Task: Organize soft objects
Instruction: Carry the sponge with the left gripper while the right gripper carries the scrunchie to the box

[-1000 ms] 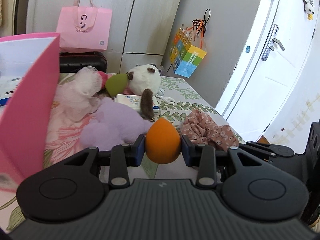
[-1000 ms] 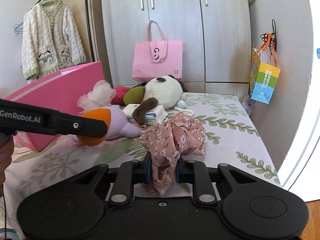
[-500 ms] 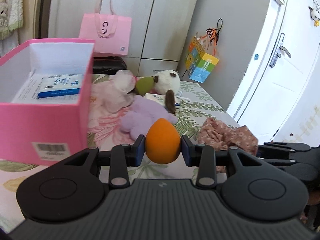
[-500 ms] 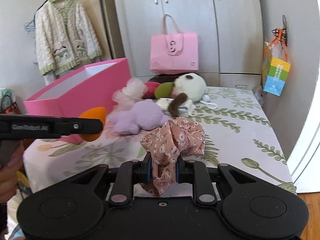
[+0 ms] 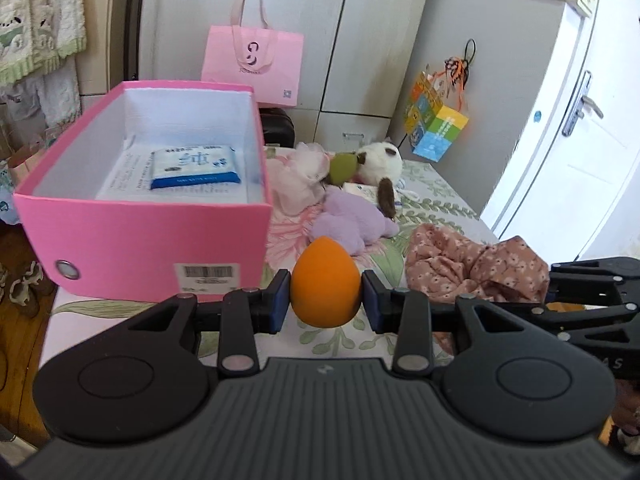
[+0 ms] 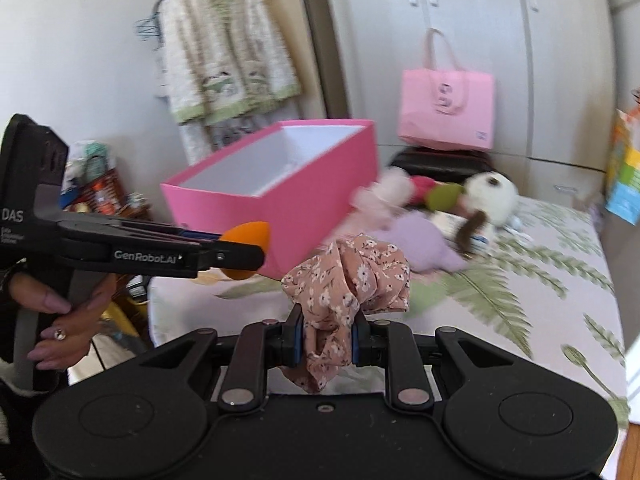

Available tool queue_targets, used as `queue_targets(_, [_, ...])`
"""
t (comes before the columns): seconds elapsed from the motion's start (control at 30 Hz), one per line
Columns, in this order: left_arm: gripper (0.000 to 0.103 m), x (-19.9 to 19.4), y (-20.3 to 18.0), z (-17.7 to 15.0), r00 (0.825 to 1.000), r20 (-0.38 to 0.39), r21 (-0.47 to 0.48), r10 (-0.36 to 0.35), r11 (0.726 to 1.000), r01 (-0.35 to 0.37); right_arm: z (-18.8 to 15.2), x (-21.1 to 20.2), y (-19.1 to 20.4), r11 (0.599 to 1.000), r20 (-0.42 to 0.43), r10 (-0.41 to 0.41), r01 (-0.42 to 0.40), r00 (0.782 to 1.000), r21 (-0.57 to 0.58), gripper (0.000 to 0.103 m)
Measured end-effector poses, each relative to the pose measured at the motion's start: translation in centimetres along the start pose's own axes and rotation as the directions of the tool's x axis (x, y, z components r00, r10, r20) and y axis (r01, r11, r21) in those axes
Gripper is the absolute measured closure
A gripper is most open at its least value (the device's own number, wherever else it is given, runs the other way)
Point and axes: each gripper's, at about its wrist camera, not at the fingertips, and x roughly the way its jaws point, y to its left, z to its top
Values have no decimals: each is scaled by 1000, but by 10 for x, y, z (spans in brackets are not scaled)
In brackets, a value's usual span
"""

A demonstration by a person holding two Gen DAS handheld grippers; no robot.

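Observation:
My left gripper (image 5: 325, 307) is shut on an orange egg-shaped sponge (image 5: 325, 282), held in the air in front of the pink box (image 5: 160, 248); it also shows in the right wrist view (image 6: 244, 249). My right gripper (image 6: 327, 338) is shut on a pink floral scrunchie (image 6: 352, 276), held above the bed to the right of the left gripper; the scrunchie also shows in the left wrist view (image 5: 472, 268). The open pink box (image 6: 280, 196) holds a blue-and-white tissue pack (image 5: 194, 166). A purple plush (image 5: 352, 220), a white plush dog (image 5: 380, 162) and a green sponge (image 5: 342, 166) lie behind.
A floral bedsheet (image 6: 540, 280) covers the bed. A pink paper bag (image 5: 252, 66) stands by the wardrobe. A colourful bag (image 5: 434, 132) hangs on the right near a white door (image 5: 580, 120). A cardigan (image 6: 224, 64) hangs on the left.
Both grippers have pulled back and up from the pile with their objects. The pink box's inside and the tissue pack have come into the left wrist view.

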Motion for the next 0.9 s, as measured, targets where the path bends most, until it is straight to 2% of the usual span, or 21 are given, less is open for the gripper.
queue_targets(0.43, [66, -38, 37, 37, 997, 76, 4, 31, 999, -31, 52, 24, 42, 981, 3, 110, -108, 994, -158, 78])
queue_targets(0.63, [66, -30, 54, 65, 992, 116, 4, 50, 999, -51, 82, 51, 45, 976, 26, 135, -129, 991, -175, 78])
queue_targets(0.77, [66, -16, 65, 83, 993, 111, -6, 48, 999, -47, 102, 70, 47, 973, 54, 121, -108, 991, -205, 78])
queue_targets(0.9, [66, 4, 82, 100, 992, 112, -63, 52, 997, -45, 119, 97, 46, 961, 51, 169, -153, 984, -232, 78])
